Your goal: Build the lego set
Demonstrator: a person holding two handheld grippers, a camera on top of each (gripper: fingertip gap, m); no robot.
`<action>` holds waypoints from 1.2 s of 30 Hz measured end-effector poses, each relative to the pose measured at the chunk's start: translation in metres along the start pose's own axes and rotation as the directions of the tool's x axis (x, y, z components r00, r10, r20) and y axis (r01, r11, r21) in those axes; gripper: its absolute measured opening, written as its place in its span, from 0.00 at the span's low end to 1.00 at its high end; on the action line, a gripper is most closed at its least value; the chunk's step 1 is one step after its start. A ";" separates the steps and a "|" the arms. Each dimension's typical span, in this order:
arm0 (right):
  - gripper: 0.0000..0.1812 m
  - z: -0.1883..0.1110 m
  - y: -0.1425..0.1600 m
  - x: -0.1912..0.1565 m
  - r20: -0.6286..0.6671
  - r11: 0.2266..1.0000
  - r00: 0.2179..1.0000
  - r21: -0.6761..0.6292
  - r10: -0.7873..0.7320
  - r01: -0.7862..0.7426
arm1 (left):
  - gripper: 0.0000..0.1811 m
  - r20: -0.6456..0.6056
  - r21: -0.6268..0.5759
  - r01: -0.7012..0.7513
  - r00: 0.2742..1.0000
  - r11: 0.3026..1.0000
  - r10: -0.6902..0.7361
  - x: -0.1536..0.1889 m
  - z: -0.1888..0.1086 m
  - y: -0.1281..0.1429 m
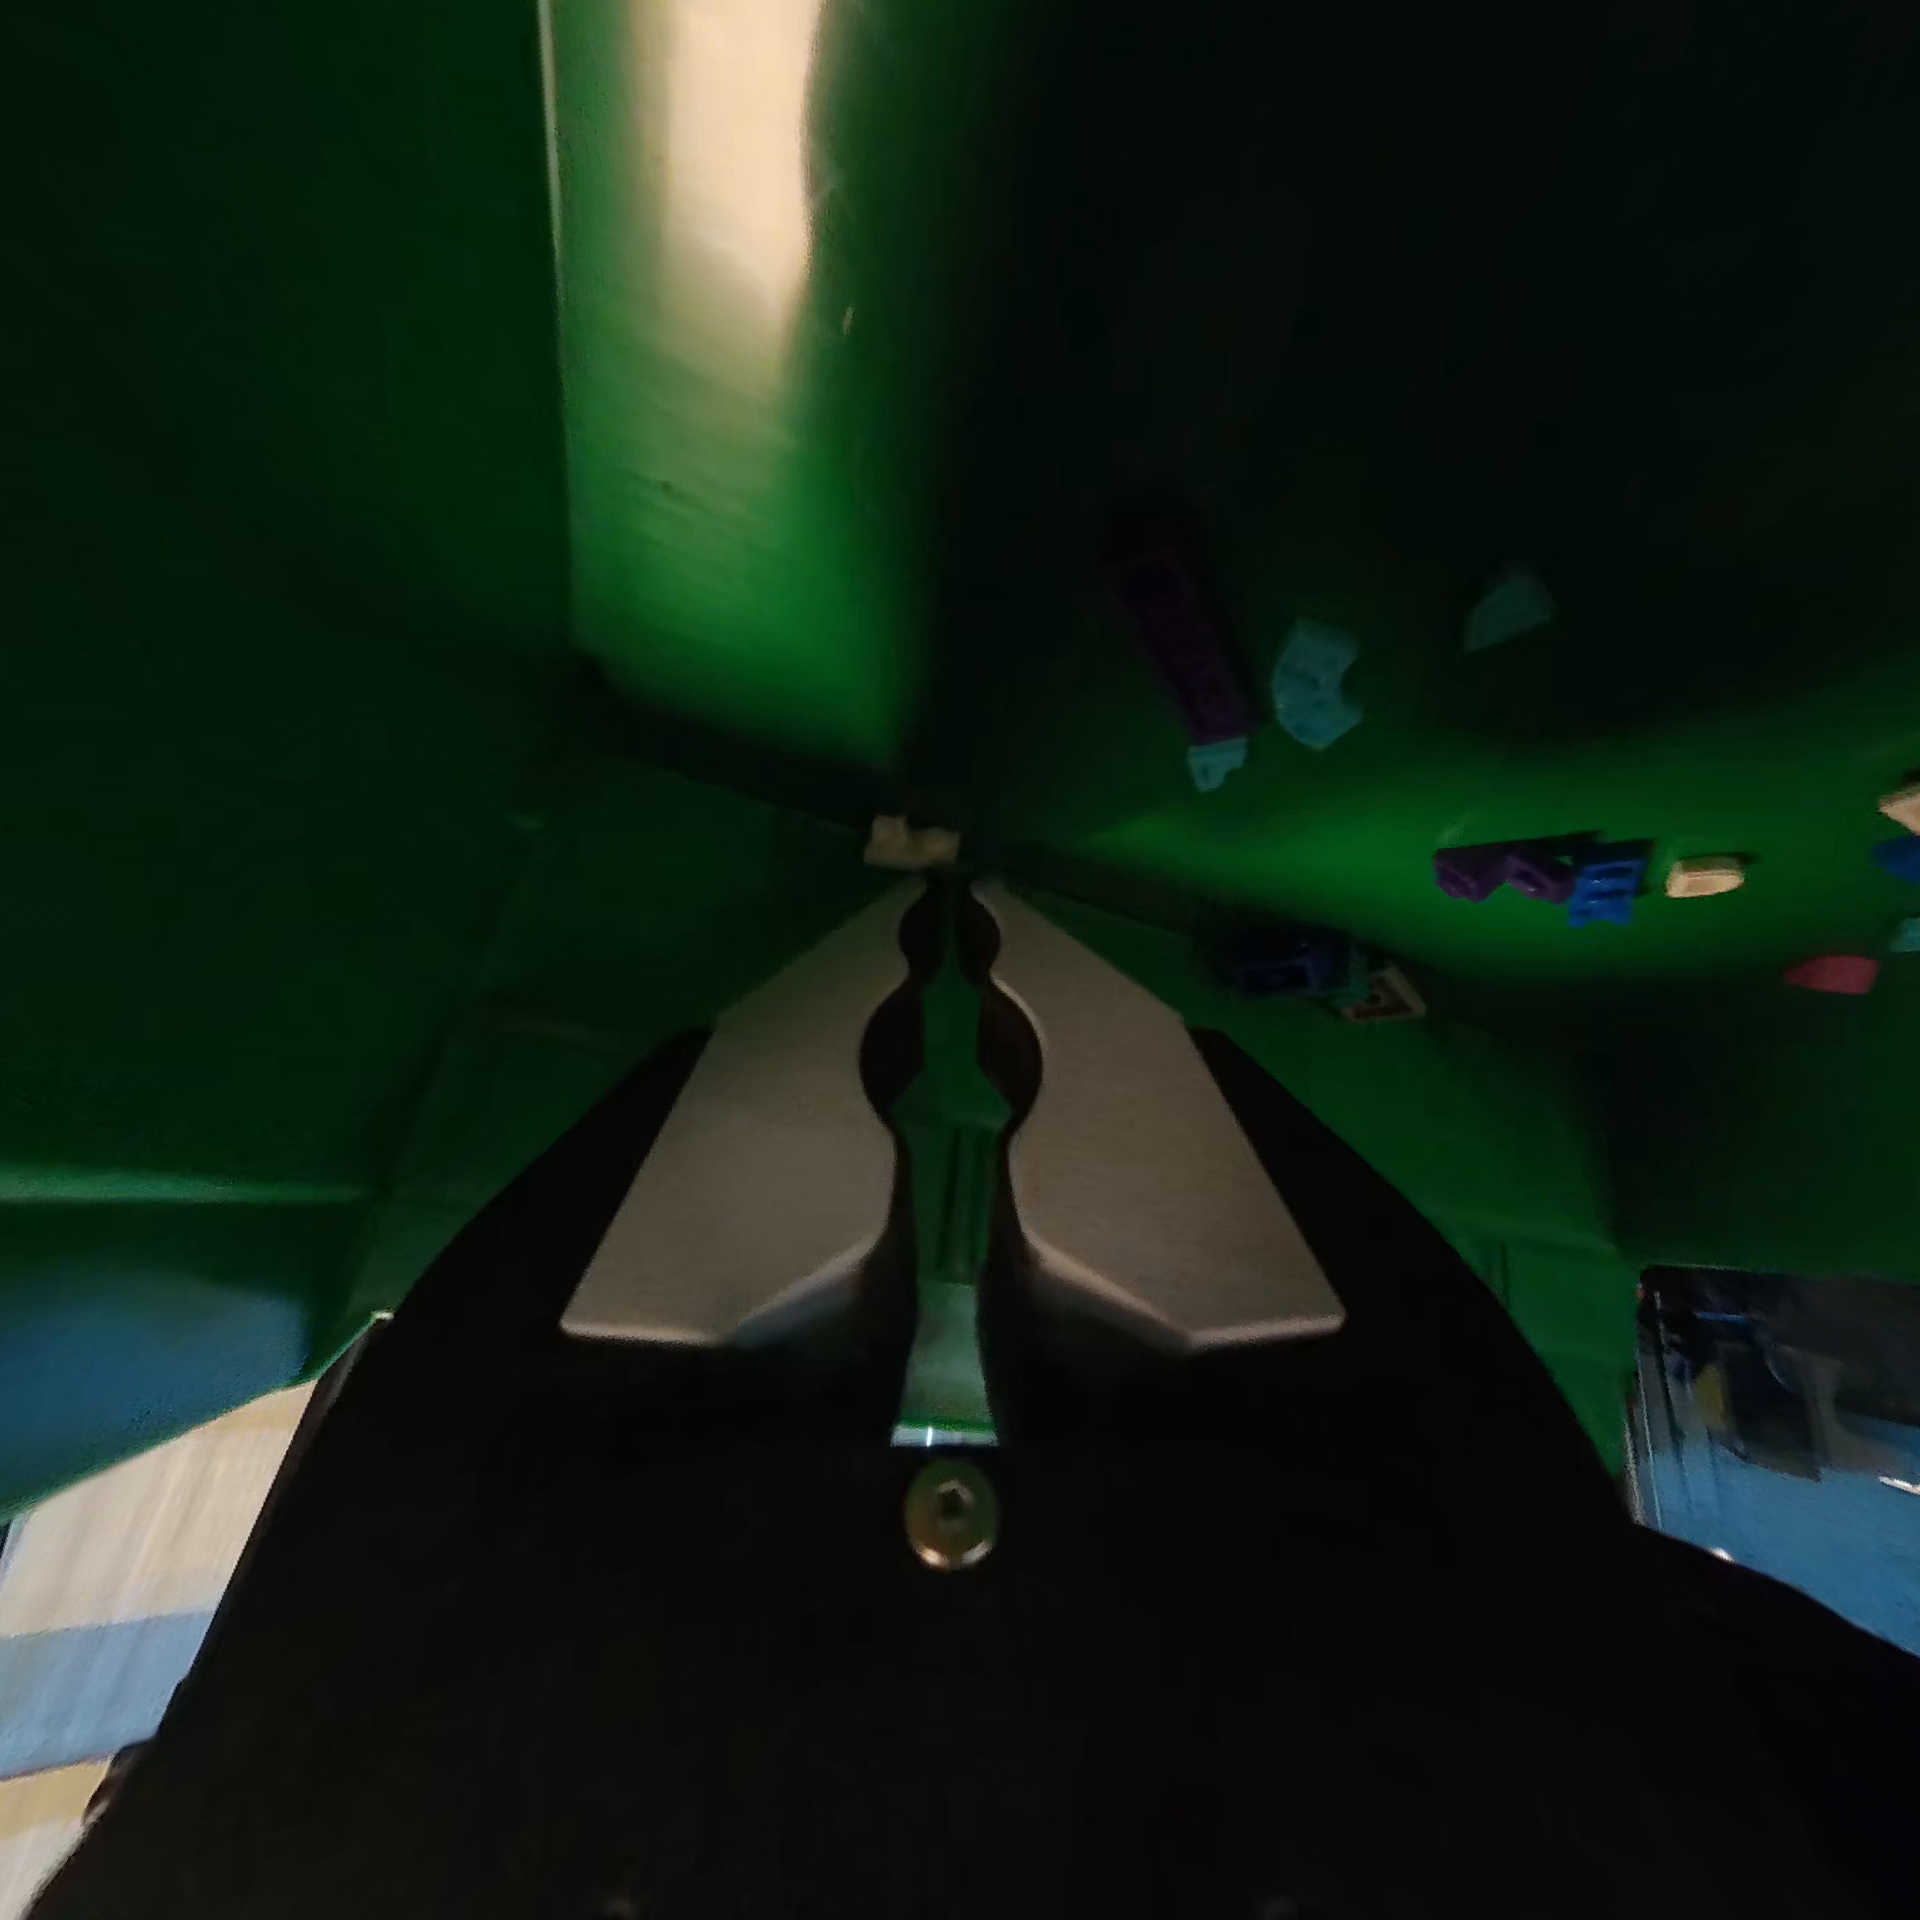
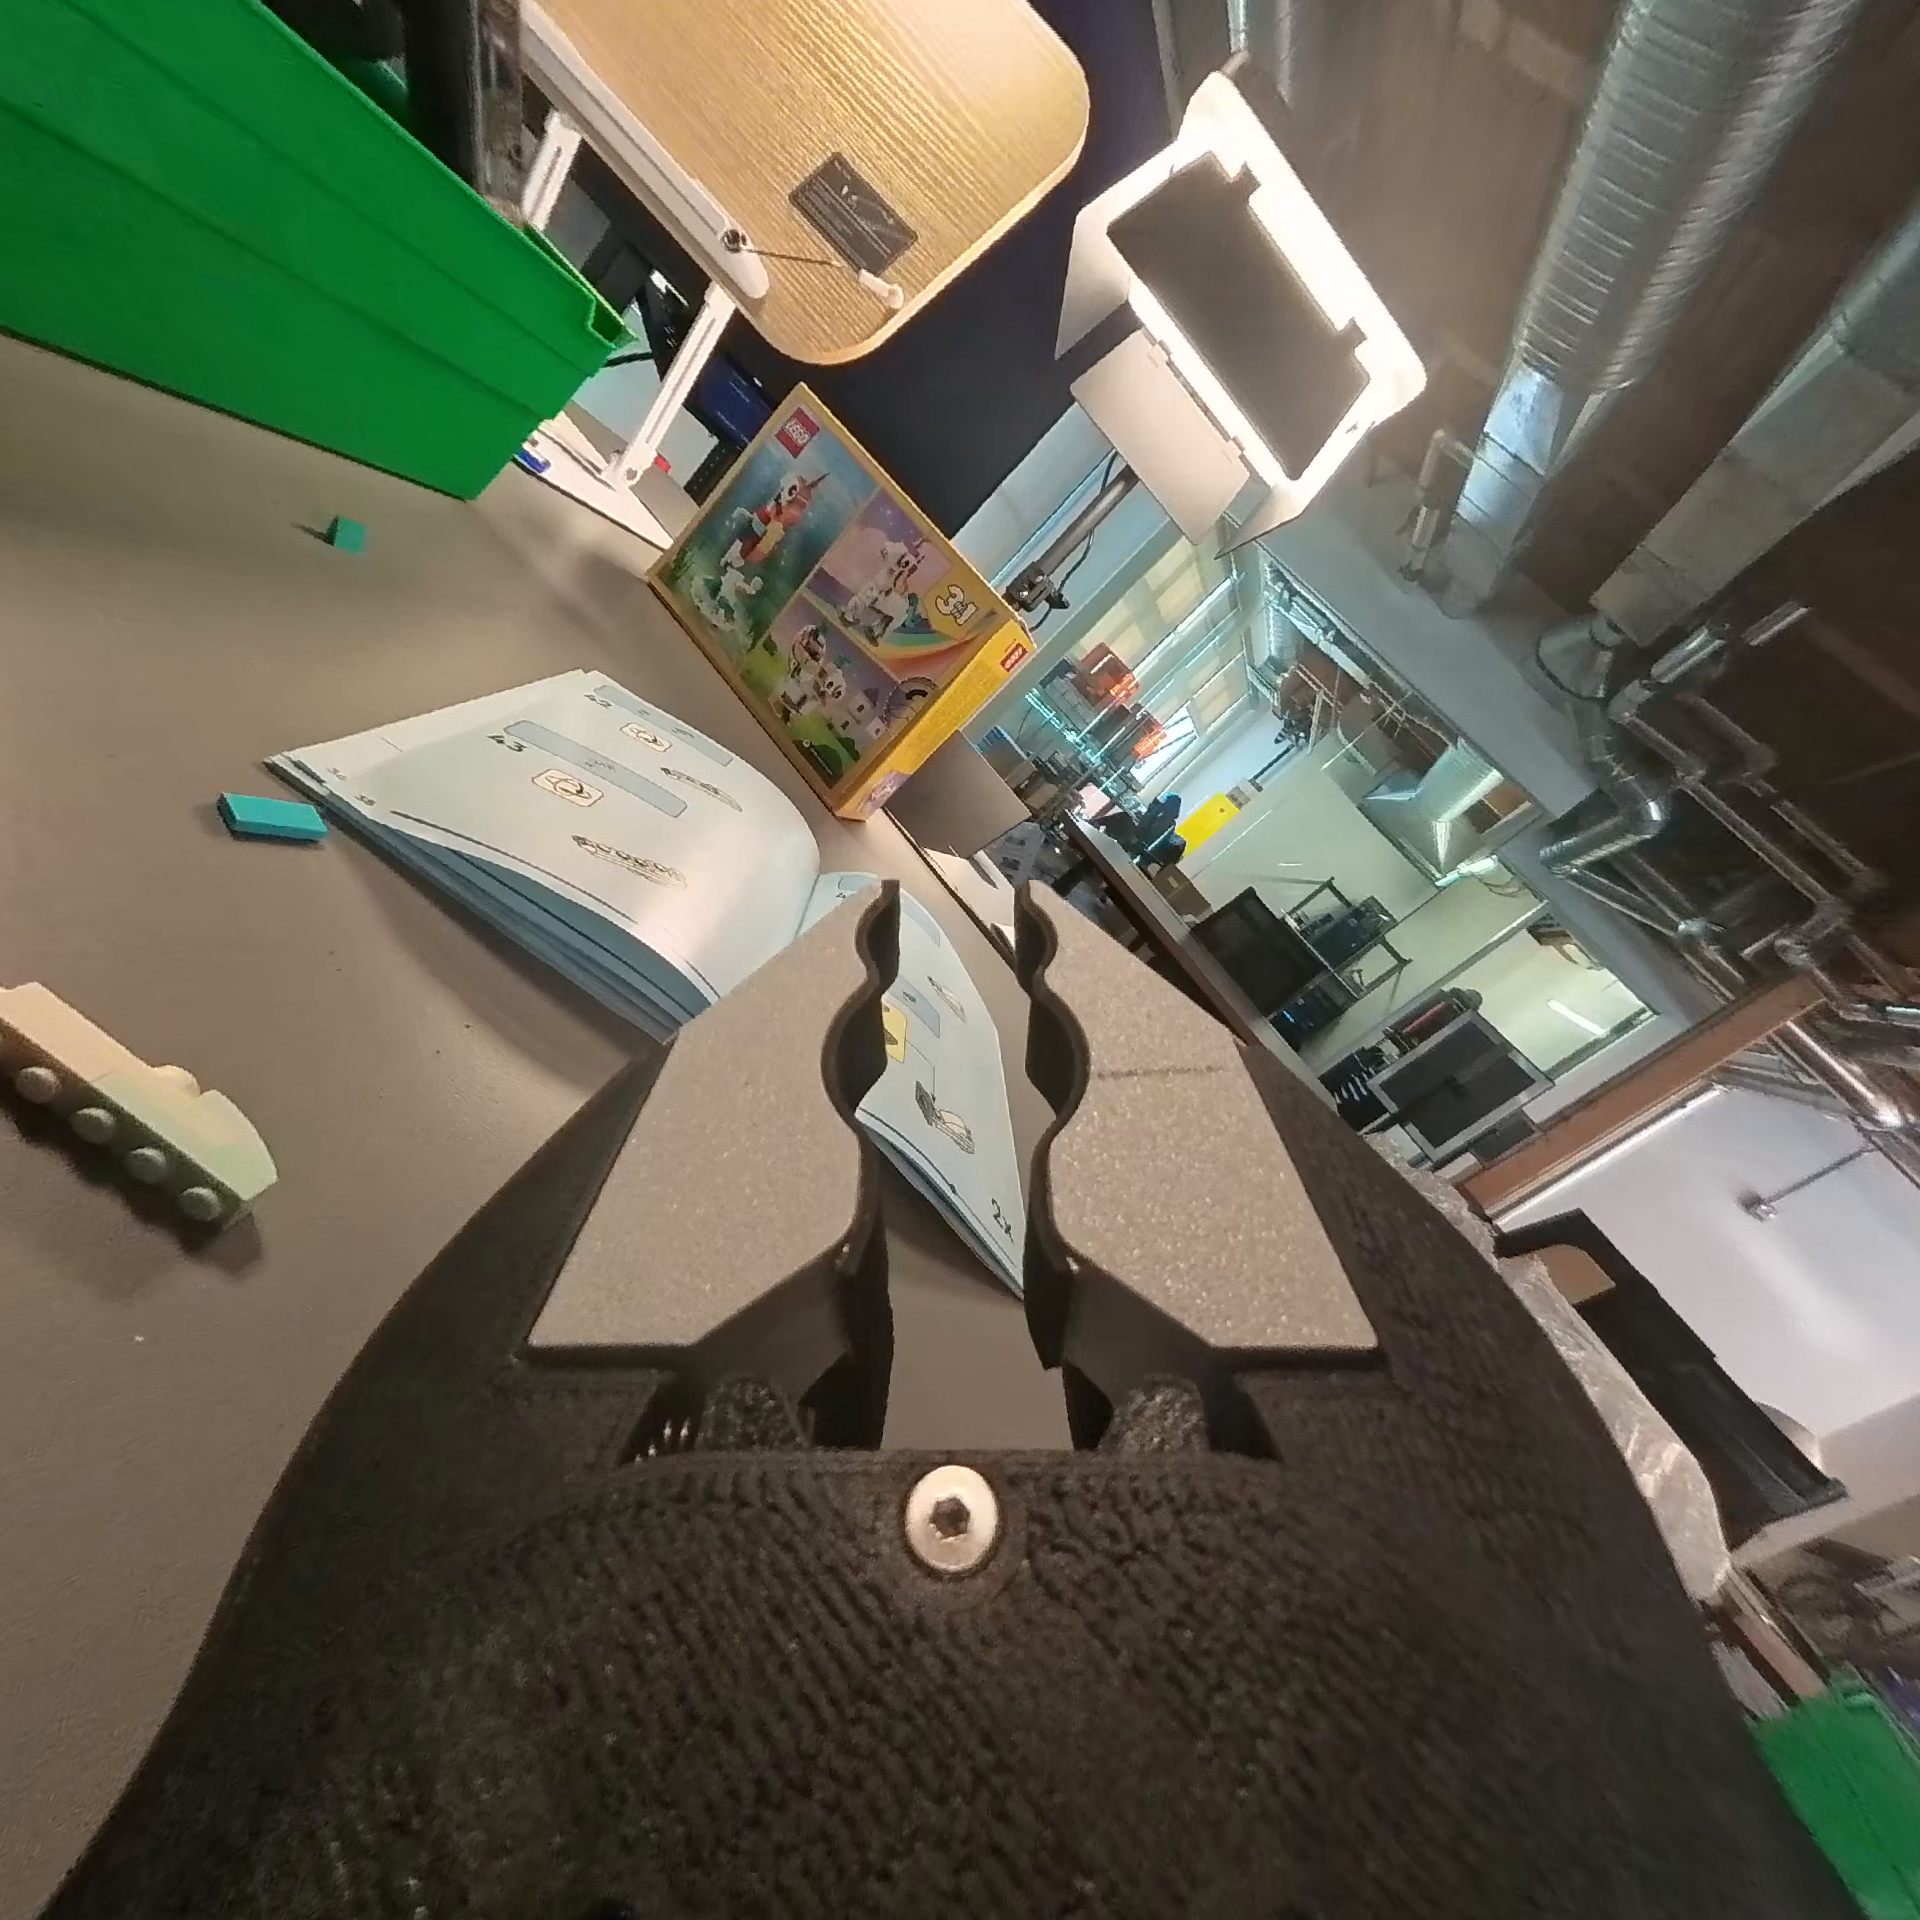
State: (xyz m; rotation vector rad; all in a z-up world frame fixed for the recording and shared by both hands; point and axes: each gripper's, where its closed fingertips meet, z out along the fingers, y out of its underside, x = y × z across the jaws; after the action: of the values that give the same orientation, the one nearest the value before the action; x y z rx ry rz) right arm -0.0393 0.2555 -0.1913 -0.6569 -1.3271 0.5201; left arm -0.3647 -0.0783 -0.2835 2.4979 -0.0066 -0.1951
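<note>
Deep inside the green bin (image 1: 312,727), in dim light, with the left gripper (image 1: 948,883) pointed into the far corner, fingers drawn in to a thin slit and a small white brick (image 1: 910,840) right at the tips; whether actually pinched or only touched, could not tell from the dark, blurred view. Scattered to the right on the bin floor: a purple bar (image 1: 1184,644), a pale teal piece (image 1: 1315,686), a purple and blue cluster (image 1: 1538,875), a cream piece (image 1: 1704,875) and a red piece (image 1: 1831,972). Over on the grey table (image 2: 312,1039), the right gripper (image 2: 956,899) held clear of everything, fingers parted by a moderate gap, nothing between them, aimed past the open instruction booklet (image 2: 582,821) toward the set's box (image 2: 842,613) standing farther off. Left of the booklet, a teal tile (image 2: 272,816); beyond it near the bin, a smaller teal piece (image 2: 343,535); at the near left, the white partly built model (image 2: 125,1112) with a row of studs. Judged as the fetching step: picking the next brick out of the bin. Next called for a sure pinch on the white brick in that tight corner, then a lift clear of the bin wall and a carry across to the model for pressing on
</note>
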 end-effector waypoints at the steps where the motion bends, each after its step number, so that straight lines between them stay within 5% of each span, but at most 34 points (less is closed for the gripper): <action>1: 0.11 0.000 0.000 0.000 -0.001 1.000 1.000 0.001 0.002 -0.002 | 0.00 -0.001 0.012 -0.001 1.000 1.000 0.001 0.000 0.000 0.000; 5: 0.11 0.000 -0.001 0.000 0.003 1.000 1.000 0.005 0.005 -0.005 | 0.00 0.026 0.098 -0.025 0.999 0.995 0.023 -0.005 -0.004 -0.009; 9: 0.11 0.000 -0.001 -0.001 0.006 1.000 1.000 0.008 0.004 -0.004 | 0.00 -0.086 0.300 0.004 0.996 0.954 0.023 0.010 -0.023 -0.032; 20: 0.10 0.001 -0.001 -0.002 0.014 1.000 1.000 0.005 0.001 -0.001 | 0.19 -0.050 0.352 0.153 0.988 0.923 -0.145 -0.017 -0.021 -0.027; 30: 0.10 0.001 -0.002 -0.004 0.021 1.000 1.000 0.009 -0.010 0.010 | 0.08 -0.156 0.369 0.172 0.980 0.913 -0.122 -0.004 -0.017 -0.028; 36: 0.10 0.000 -0.006 -0.006 0.038 0.999 0.999 0.035 0.011 -0.012 | 0.08 -0.067 0.549 0.169 0.985 0.818 -0.158 0.017 -0.065 -0.016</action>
State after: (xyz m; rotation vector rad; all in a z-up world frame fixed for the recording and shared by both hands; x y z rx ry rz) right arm -0.0400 0.2475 -0.1915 -0.6286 -1.3479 0.5661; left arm -0.3398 -0.0280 -0.2436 3.0875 0.1868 -0.2724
